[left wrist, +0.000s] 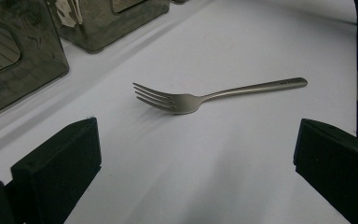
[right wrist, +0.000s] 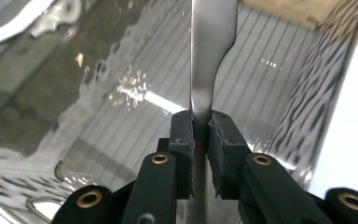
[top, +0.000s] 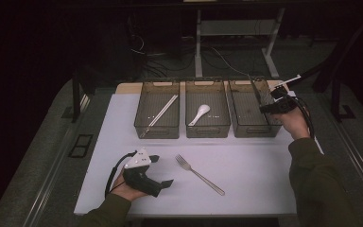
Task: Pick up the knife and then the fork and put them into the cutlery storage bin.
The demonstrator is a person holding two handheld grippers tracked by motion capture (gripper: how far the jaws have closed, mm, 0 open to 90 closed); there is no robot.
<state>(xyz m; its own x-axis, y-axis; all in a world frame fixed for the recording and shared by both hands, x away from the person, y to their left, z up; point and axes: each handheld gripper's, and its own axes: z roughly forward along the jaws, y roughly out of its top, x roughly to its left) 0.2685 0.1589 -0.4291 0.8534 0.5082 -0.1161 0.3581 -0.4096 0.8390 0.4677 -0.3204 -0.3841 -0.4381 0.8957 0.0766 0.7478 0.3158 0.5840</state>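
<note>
Gripping a flat metal knife (right wrist: 212,56) between its pressed-together pads, the right gripper (right wrist: 201,126) holds it over the right bin (top: 253,124), blade pointing away along the bin's ribbed floor. In the high view that gripper (top: 269,108) sits at the bin's right wall, close to the far right corner of the white mat (top: 246,161), with little room between the hand and the mat's edge.

The left gripper (top: 163,171) rests near the front left of the mat, its jaws spread wide and holding nothing. A fork (left wrist: 205,95) lies flat on the mat just ahead of those jaws, tines toward the bins, apart from both pads. In the high view the fork (top: 199,174) lies slantwise with bare mat all around it and a broad open strip between it and the bins.

Three bins stand side by side along the far edge: the left bin (top: 157,127) holds chopsticks (top: 159,115), the middle bin (top: 208,128) holds a white spoon (top: 199,114).

A small mark near the fork handle's end is too small to read.
</note>
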